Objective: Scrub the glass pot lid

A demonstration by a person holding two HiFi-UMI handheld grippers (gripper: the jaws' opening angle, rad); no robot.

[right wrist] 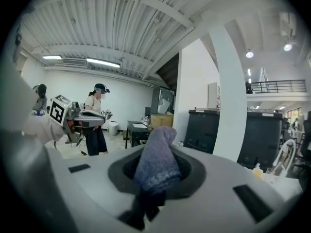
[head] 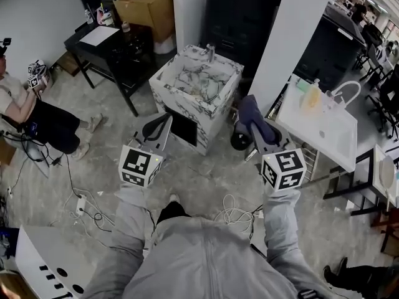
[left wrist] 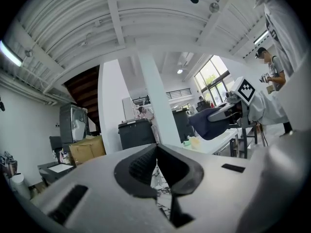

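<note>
Pre-scrub stage was judged: no contact with any lid was seen, both tools held up in the air in front of a marble-patterned basin [head: 215, 126]. The left gripper [left wrist: 156, 149] was seen with jaws pressed together and nothing between them. The right gripper [right wrist: 158, 174] was seen clamped on a purple-blue cloth [right wrist: 158, 147], bunched and sticking up past the tips. The glass pot lid could not be picked out in any view. It was presumed to lie inside the basin, whose contents were too cluttered to read from the head view. A dark round thing [head: 240, 139] just below the right gripper was left unidentified. Next move was judged to call for both grippers to be lowered to the basin, the lid to be found and steadied with the empty left one, which would need opening first, and the cloth to be rubbed over the glass. Counts: two grippers, one cloth, one basin, no lid confirmed, one white sink table [head: 333, 145] off to the right, one seated person [head: 28, 108] at far left.
</note>
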